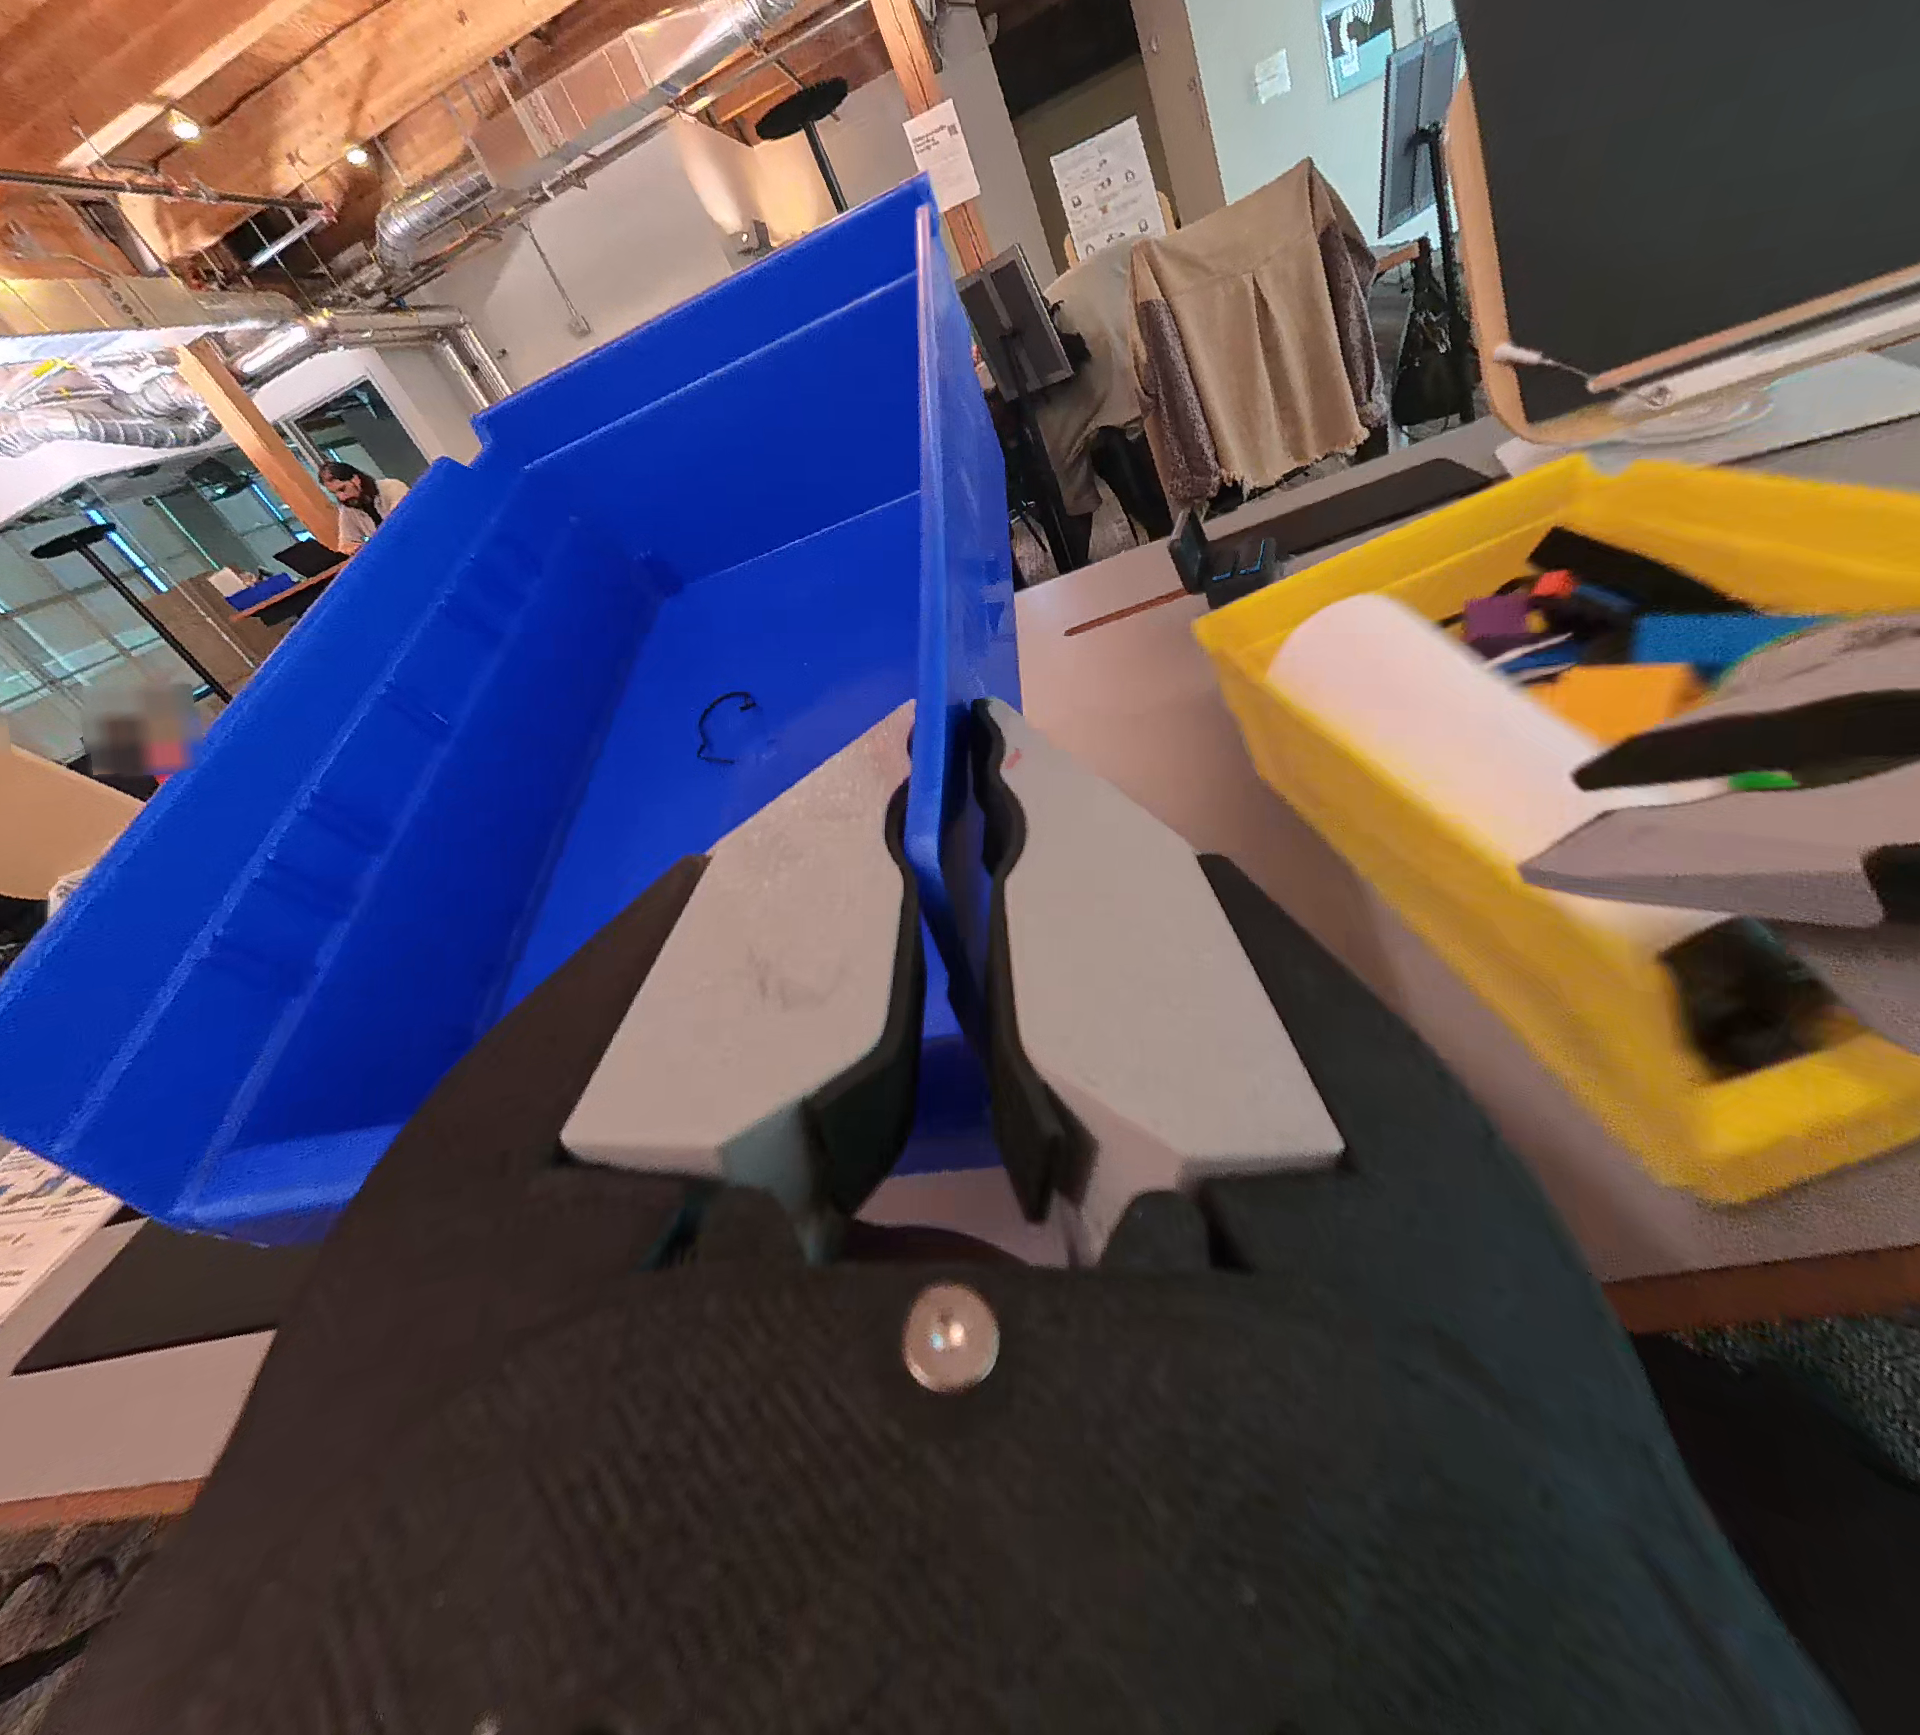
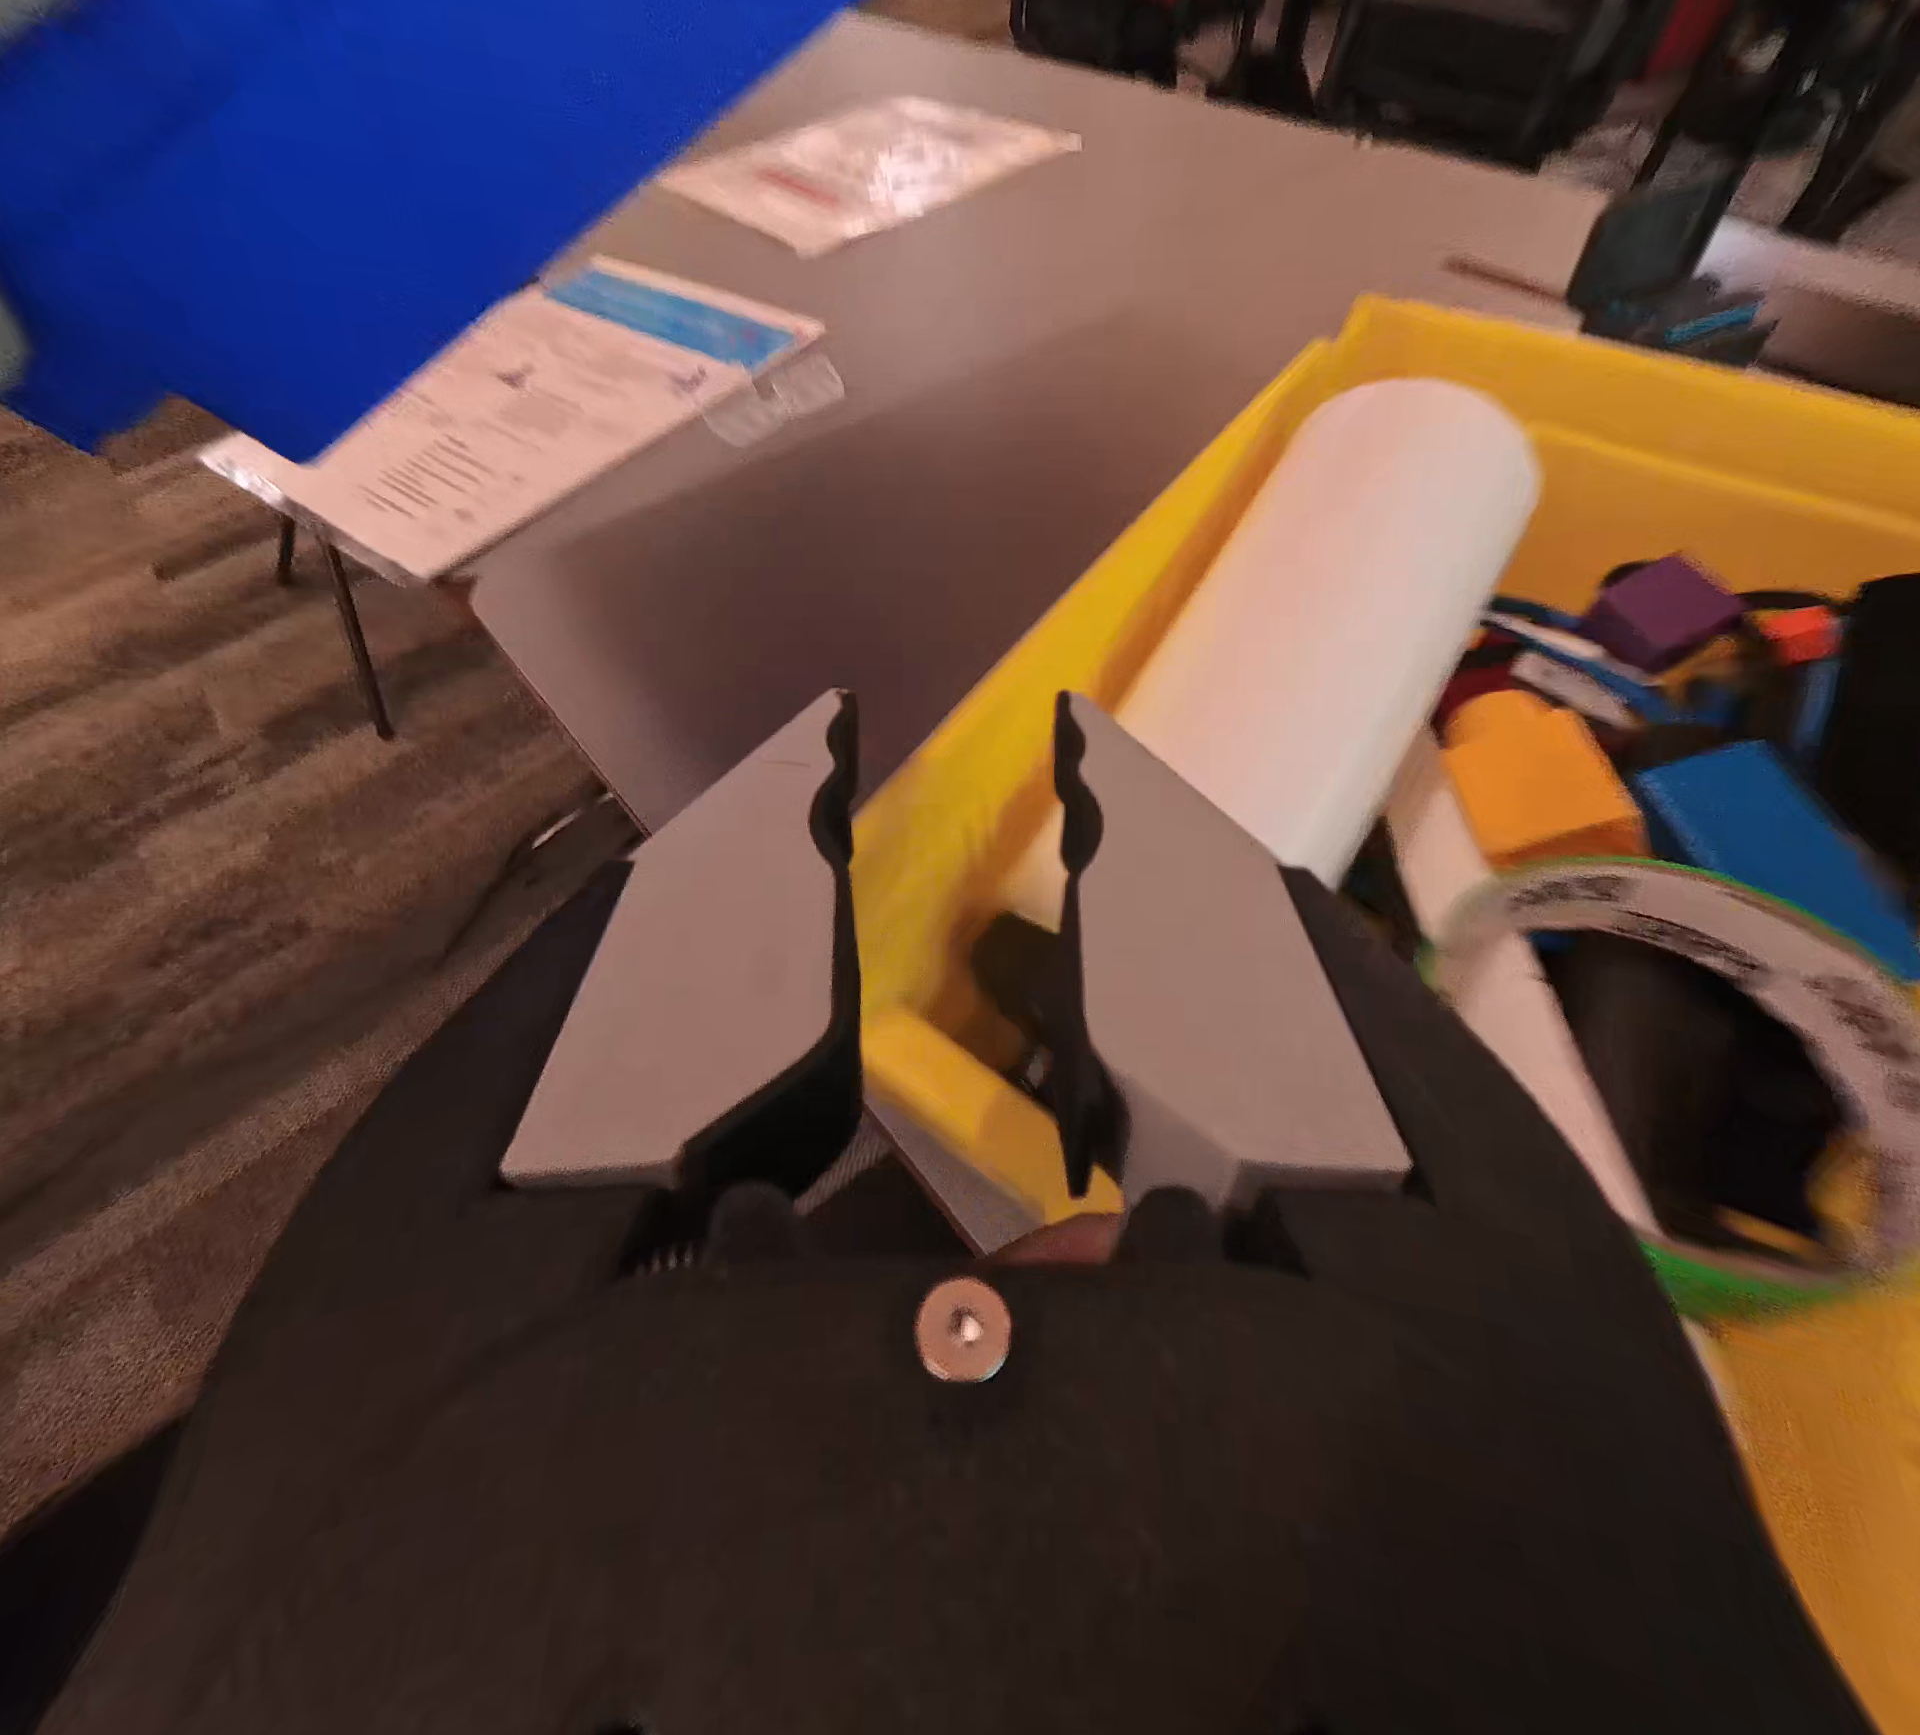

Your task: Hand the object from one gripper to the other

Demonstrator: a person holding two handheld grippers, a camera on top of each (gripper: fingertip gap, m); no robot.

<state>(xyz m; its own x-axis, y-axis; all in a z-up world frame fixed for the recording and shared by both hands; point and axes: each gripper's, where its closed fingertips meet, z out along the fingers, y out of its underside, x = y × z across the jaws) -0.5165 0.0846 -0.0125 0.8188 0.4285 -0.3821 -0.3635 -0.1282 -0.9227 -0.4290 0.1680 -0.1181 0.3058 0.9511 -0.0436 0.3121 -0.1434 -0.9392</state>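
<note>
The blue bin's (image 1: 582, 750) side wall was pinched in the left gripper (image 1: 948, 750); beside it, the right gripper (image 2: 956, 729) was held partly open and empty, over the yellow bin (image 2: 966, 812).

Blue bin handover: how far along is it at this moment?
Done: the left claw is shut on a side wall of the blue bin, which is tilted and lifted off the grey table. In hand: the right claw is open and empty at the yellow bin's rim. Left: bringing the right claw to the blue bin, closing on it, then releasing the left.
</note>
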